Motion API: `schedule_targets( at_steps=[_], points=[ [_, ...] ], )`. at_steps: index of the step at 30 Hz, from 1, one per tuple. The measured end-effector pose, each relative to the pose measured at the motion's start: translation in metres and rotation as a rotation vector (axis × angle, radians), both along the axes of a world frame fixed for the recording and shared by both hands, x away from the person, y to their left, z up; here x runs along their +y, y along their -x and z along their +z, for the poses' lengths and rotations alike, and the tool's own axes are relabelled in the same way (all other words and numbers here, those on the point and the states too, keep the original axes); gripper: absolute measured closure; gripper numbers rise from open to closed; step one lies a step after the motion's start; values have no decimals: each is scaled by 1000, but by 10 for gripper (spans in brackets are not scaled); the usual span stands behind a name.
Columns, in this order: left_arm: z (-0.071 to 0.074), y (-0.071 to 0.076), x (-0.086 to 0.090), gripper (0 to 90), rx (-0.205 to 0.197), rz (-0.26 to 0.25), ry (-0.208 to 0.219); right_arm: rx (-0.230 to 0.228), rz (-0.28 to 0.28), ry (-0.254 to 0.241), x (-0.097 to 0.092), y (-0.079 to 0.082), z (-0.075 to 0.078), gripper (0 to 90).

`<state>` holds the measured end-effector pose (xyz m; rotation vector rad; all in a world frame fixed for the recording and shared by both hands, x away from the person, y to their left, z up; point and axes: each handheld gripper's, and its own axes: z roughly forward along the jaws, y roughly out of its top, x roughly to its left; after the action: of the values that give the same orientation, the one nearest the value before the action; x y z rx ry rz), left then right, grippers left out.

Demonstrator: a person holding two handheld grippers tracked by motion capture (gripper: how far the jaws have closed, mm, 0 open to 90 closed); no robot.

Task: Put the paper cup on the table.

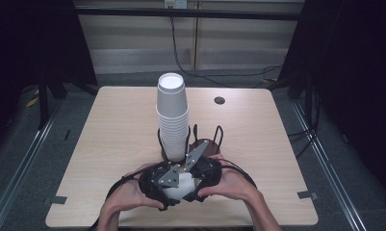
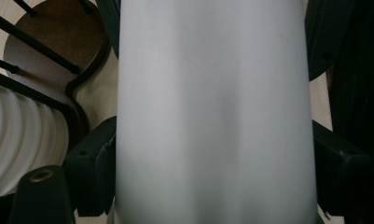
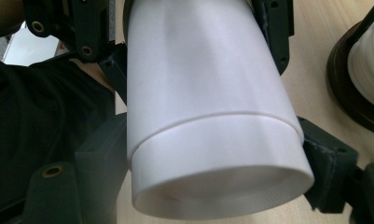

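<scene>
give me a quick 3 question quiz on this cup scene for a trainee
1. True or false: the stack of cups lies on its side on the table.
2. What do the left gripper and right gripper hold between them?
A. a white foam cup
B. a spoon
C. a lid
3. What does the stack stand in?

Key:
1. False, it stands upright.
2. A, the white foam cup.
3. A dark holder with wire posts.

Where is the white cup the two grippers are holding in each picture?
High view: the held cup sits low in the middle, between both hands.
Left gripper view: its side runs top to bottom through the middle.
Right gripper view: it fills the centre, open rim toward the camera.
Shared landmark: the stack of cups in its wire holder.
</scene>
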<state>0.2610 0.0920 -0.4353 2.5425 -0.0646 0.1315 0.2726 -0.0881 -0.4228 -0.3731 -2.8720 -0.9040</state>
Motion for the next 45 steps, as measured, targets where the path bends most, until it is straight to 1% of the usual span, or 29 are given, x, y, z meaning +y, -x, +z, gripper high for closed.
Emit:
schedule_targets(
  at_steps=[1, 4, 5, 7, 8, 9, 10, 12, 13, 16, 17, 18, 19, 20, 24, 25, 26, 28, 31, 32, 33, 34, 36, 37, 39, 40, 43, 44, 45],
  points=[
    [0, 0, 1, 178, 1, 0, 12, 1, 0, 2, 0, 0, 0, 214],
    [0, 0, 1, 180, 4, -5, 11, 6, 11, -9, -1, -1, -1, 223],
    [0, 0, 1, 180, 10, -9, 12, 7, 9, -11, -2, -1, -1, 227],
    [0, 0, 1, 181, 8, -15, 13, 18, 11, -7, -2, -1, -1, 232],
    [0, 0, 2, 180, 7, -16, 19, 13, 13, -13, -3, -1, -1, 235],
    [0, 0, 2, 178, -6, -19, 16, 16, 10, -14, -3, 0, -1, 236],
    [0, 0, 2, 175, 3, -16, 29, 13, 12, -16, -3, 0, -1, 237],
    [0, -1, 2, 168, -11, -10, 31, 6, 7, -17, -4, 0, 0, 237],
    [0, -1, 2, 163, -10, -14, 32, -6, 4, -20, -4, 0, 1, 237],
    [0, -2, 3, 157, -12, -20, 38, -6, 1, -21, -4, 0, 1, 238],
    [-1, -2, 4, 155, -15, -22, 47, -2, -1, -19, -4, 0, 1, 238],
    [-2, -2, 4, 154, -2, -19, 56, -4, -4, -19, -4, 1, 2, 238],
    [-1, -2, 5, 153, 1, -22, 57, 0, -2, -18, -4, 0, 2, 239],
    [-1, -3, 5, 152, -6, -23, 59, 3, 0, -18, -4, 0, 1, 238],
    [-1, -4, 6, 152, 5, -15, 72, 5, 2, -20, -4, -1, 1, 239],
    [-1, -4, 7, 153, -1, -9, 88, 5, 2, -21, -4, -1, 1, 240],
    [-1, -4, 7, 153, 3, -15, 88, -1, -2, -22, -4, 0, 1, 240],
    [-1, -5, 9, 154, -1, -2, 107, -5, -6, -24, -4, 0, 2, 241],
    [0, -6, 11, 154, 10, -4, 137, -4, -11, -27, -5, -1, 2, 242],
    [0, -6, 12, 154, 5, 1, 143, 0, -6, -28, -5, -2, 2, 242],
    [1, -7, 13, 154, 13, -7, 146, -4, -9, -27, -5, -1, 2, 242],
    [1, -7, 14, 154, 9, -10, 157, 0, -8, -27, -5, -1, 2, 241],
    [1, -7, 15, 154, 17, -3, 168, -6, -12, -27, -5, 0, 2, 241],
    [1, -6, 15, 154, 9, -3, 174, -1, -9, -28, -5, 0, 2, 242],
    [0, -7, 16, 154, 19, -2, 192, -2, -9, -32, -6, -1, 2, 242],
    [0, -7, 16, 154, 19, -2, 192, -2, -9, -32, -6, -1, 2, 242],
    [2, -6, 18, 153, 19, -8, 218, -2, -1, -47, -8, -1, 3, 242],
    [2, -5, 19, 153, 17, -5, 222, 2, -2, -51, -8, 0, 3, 242],
    [3, -6, 20, 152, 13, -15, 224, 2, 2, -54, -8, 0, 4, 242]
  ],
)
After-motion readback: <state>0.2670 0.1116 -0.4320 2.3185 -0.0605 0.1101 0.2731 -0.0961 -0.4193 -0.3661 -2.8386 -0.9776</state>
